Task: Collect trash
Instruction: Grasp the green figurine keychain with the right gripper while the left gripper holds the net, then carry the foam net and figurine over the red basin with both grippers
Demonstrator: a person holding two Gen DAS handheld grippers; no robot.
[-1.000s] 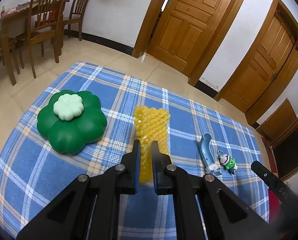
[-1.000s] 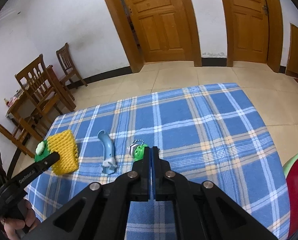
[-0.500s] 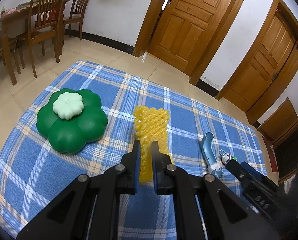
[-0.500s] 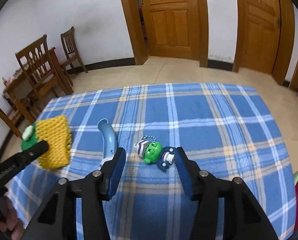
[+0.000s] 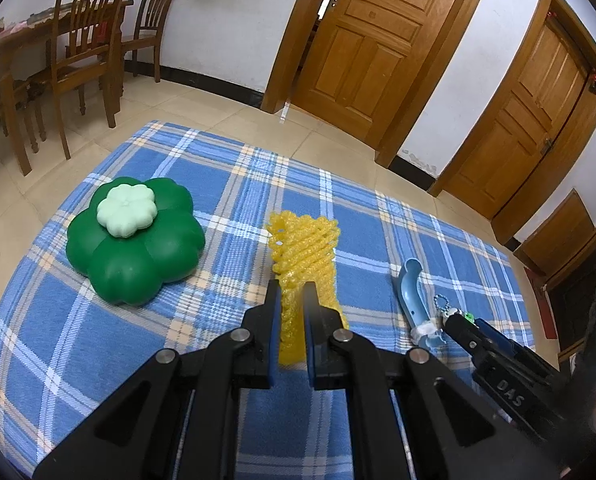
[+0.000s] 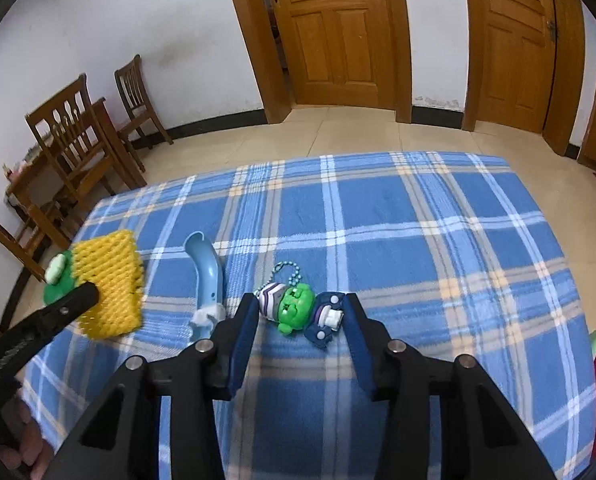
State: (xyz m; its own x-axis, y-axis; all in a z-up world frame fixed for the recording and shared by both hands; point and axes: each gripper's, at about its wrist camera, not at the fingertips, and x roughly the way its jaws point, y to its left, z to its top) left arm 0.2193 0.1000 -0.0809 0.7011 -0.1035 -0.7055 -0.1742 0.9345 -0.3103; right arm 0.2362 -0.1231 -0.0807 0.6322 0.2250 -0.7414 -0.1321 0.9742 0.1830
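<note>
Yellow foam netting (image 5: 304, 256), mid-frame on the checked cloth (image 5: 226, 184), is pinched in the left gripper (image 5: 291, 300), while the right gripper (image 6: 298, 312) is closing around the green keychain toy (image 6: 296, 305), pads not yet touching, so nothing looks binned and the blue scoop (image 6: 207, 276) waits.

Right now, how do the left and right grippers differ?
Left gripper is clamped on the yellow foam fruit net; right gripper holds nothing. Left jaws are nearly shut; right jaws stand wide and are closing, with the green figure keychain between them, pads not pressing. Both point down at the blue plaid cloth.
</note>
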